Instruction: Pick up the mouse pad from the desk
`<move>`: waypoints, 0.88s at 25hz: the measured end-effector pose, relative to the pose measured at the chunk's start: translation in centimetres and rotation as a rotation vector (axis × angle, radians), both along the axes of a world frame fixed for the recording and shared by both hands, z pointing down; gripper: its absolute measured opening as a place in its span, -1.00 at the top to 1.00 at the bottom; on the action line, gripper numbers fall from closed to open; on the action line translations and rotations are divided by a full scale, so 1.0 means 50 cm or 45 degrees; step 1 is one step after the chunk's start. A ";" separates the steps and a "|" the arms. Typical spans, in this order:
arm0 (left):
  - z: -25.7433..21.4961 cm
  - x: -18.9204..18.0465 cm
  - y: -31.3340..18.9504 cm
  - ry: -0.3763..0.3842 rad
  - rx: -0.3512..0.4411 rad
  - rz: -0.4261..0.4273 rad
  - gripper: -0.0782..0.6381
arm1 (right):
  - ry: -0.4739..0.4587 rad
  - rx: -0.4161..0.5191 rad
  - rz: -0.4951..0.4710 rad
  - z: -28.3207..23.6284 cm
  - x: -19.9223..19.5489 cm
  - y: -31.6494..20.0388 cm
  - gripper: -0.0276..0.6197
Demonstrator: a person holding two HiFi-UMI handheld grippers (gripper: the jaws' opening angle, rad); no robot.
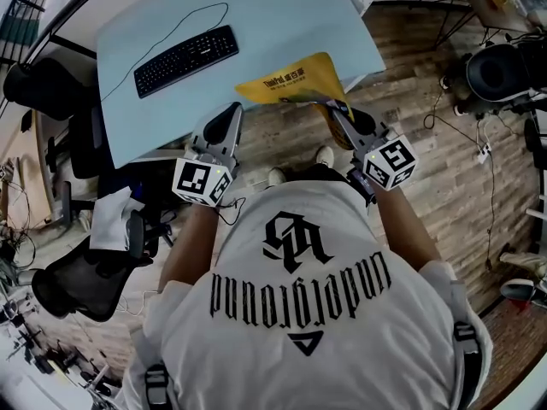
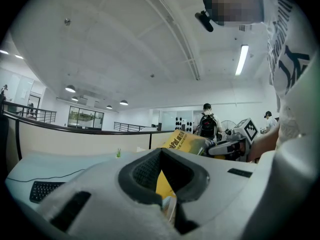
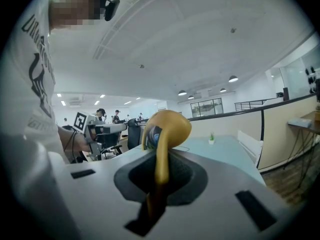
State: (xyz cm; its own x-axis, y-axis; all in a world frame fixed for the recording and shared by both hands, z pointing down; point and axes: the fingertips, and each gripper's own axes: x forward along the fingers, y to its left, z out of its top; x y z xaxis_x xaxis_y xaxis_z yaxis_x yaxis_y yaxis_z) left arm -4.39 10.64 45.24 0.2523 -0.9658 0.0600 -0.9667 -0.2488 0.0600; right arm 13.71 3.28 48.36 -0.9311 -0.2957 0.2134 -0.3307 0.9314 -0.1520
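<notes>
The yellow mouse pad (image 1: 286,79) hangs over the near edge of the pale blue desk (image 1: 282,24), held between both grippers. My right gripper (image 1: 335,114) is shut on the pad's right edge, and in the right gripper view the pad (image 3: 167,126) curls up out of the closed jaws (image 3: 157,184). My left gripper (image 1: 232,114) is at the pad's left corner. In the left gripper view a yellow strip sits pinched in the jaw gap (image 2: 162,184), and the rest of the pad (image 2: 181,141) stretches toward the other gripper (image 2: 235,141).
A black keyboard (image 1: 186,60) with a thin cable lies on the desk's left half. A black office chair (image 1: 81,280) stands at lower left on the wood floor. Cables and equipment (image 1: 500,71) sit at the right. People stand in the far background (image 2: 206,124).
</notes>
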 end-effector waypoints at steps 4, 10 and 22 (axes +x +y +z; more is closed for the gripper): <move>-0.001 -0.015 0.032 0.004 0.007 0.002 0.76 | -0.018 0.009 0.016 -0.007 -0.014 0.037 0.84; 0.015 -0.033 0.070 0.011 0.004 0.008 0.76 | -0.043 0.029 0.030 -0.012 -0.028 0.085 0.84; 0.027 -0.048 0.077 0.029 -0.008 0.022 0.76 | -0.039 0.033 0.025 -0.017 -0.048 0.103 0.84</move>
State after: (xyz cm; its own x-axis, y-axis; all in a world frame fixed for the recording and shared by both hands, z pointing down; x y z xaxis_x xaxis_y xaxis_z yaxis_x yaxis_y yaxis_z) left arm -6.79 14.50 46.57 0.2702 -0.9609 0.0599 -0.9606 -0.2649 0.0837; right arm 11.28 8.41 47.51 -0.9310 -0.3194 0.1767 -0.3448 0.9285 -0.1382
